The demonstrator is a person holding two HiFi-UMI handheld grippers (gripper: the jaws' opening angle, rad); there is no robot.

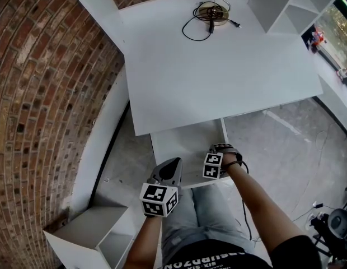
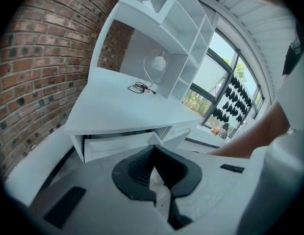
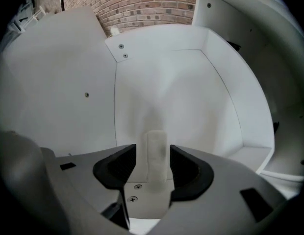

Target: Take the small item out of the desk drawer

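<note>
White desk (image 1: pixel 218 77) by a brick wall (image 1: pixel 45 94), drawer (image 1: pixel 184 142) open. My right tongs (image 3: pixel 153 153) straddle the small white item (image 3: pixel 156 146), unclenched. The left tongs (image 2: pixel 153 148) are clenched, empty. I judge closing off-centre could topple it.

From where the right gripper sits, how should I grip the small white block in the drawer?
Take the small white block across its narrow width, on its two long straight sides. Come along the line of the right gripper into the drawer: its jaws stand apart either side, parallel to those sides.
</note>
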